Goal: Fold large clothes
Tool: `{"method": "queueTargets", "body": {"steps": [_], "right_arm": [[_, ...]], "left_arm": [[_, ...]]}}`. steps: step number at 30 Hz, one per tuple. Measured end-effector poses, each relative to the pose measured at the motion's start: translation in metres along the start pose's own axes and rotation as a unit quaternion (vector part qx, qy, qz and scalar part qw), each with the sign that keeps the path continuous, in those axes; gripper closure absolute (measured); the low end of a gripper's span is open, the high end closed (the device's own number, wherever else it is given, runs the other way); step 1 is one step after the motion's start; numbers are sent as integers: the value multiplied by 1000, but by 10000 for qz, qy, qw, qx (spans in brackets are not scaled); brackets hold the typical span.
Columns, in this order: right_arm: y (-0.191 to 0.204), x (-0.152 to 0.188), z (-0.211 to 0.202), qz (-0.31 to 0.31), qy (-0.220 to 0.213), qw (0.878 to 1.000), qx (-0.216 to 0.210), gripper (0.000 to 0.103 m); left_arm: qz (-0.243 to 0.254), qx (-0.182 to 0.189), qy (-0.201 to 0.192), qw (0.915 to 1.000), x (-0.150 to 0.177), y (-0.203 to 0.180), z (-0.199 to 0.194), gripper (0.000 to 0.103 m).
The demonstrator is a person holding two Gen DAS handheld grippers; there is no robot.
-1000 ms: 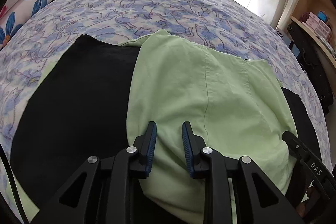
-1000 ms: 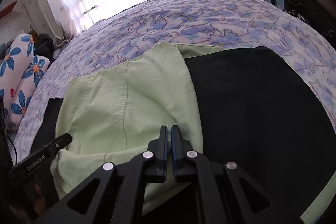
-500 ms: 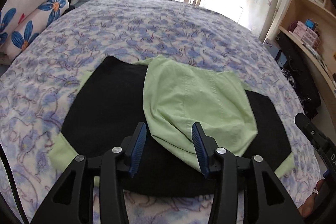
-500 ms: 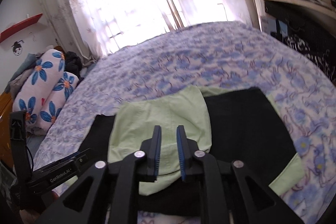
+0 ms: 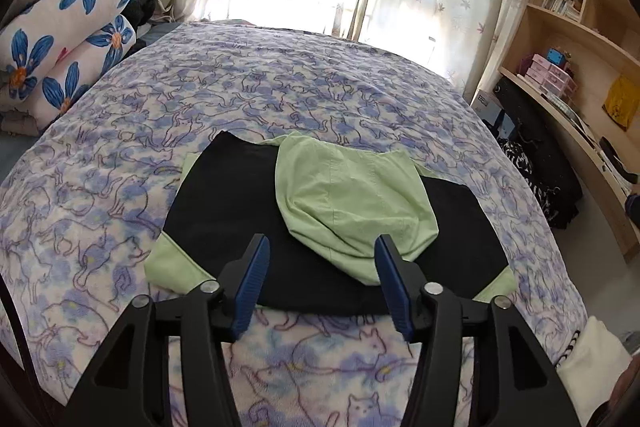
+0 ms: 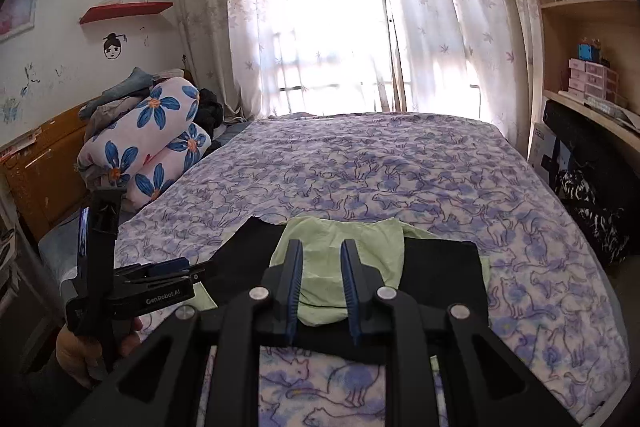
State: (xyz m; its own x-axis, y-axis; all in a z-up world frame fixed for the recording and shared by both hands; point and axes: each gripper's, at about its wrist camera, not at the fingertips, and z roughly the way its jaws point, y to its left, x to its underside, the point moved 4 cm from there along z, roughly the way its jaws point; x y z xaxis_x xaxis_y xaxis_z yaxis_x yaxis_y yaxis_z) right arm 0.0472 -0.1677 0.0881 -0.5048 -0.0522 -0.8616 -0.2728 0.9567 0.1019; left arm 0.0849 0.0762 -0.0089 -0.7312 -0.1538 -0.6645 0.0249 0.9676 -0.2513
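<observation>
A black and light green garment (image 5: 224,203) lies folded flat near the front edge of the bed, with a light green part (image 5: 352,199) bunched on top of its middle. It also shows in the right wrist view (image 6: 440,275). My left gripper (image 5: 322,247) is open and empty, raised above and in front of the garment. My right gripper (image 6: 320,251) is open and empty, also held back above the garment's near edge. The left gripper (image 6: 168,271) shows at the left of the right wrist view.
The bed has a blue cat-print cover (image 5: 280,87). Rolled floral bedding (image 5: 60,43) lies at the far left. A wooden shelf unit (image 5: 580,27) and dark bags (image 5: 536,167) stand to the right. A curtained window (image 6: 320,7) is behind the bed.
Both grippers let go of the light green fabric, opened wider and pulled back and up from the garment. The green part now lies dropped on the black part.
</observation>
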Motion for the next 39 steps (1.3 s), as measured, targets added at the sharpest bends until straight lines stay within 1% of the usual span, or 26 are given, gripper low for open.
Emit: {"method": "queueTargets", "body": {"steps": [1,3,4,6,8,10,12,13,15,18,21,23,25,30,34,39], "right_arm": [[-1,0,-7,-85,-11,9999,85,80],[-4,0,-10,-153,12,9997,206,71],[-6,2,-9,-169,-1,9995,251,69],[-9,9,0,-179,53,9994,302,68],[-12,25,25,-168,269,9983,483,68],[-15,42,45,-108,337,9975,607,68],[-19,58,61,135,289,9972,681,68],[-22,66,68,311,231,9967,718,68],[-25,81,82,636,214,9945,799,68],[-21,99,101,857,255,9932,749,68],[-8,106,112,798,269,9943,652,68],[-1,108,119,681,262,9956,588,68],[6,108,129,567,302,9964,562,68],[16,113,155,520,480,9966,411,68],[25,116,176,469,613,9965,321,68],[32,118,198,397,729,9961,285,68]], "left_arm": [[-7,11,30,10000,3,1,-1,43],[3,-11,106,9999,12,5,1,43],[15,-56,176,9998,17,8,5,43],[-12,-109,295,9995,27,15,14,43],[-155,-127,535,9984,39,26,30,43],[-372,0,703,9968,51,36,46,43],[-588,142,758,9953,60,47,58,43],[-772,243,780,9937,66,56,66,43],[-989,300,823,9912,73,67,78,43],[-1409,372,899,9852,84,86,99,43],[-1870,469,1040,9757,96,103,121,43],[-2052,503,1089,9713,101,109,132,43],[-2168,552,1057,9689,104,114,140,43],[-2307,647,919,9665,101,121,157,42],[-2468,732,742,9635,88,132,171,42],[-2577,732,392,9626,66,143,193,43]]}}
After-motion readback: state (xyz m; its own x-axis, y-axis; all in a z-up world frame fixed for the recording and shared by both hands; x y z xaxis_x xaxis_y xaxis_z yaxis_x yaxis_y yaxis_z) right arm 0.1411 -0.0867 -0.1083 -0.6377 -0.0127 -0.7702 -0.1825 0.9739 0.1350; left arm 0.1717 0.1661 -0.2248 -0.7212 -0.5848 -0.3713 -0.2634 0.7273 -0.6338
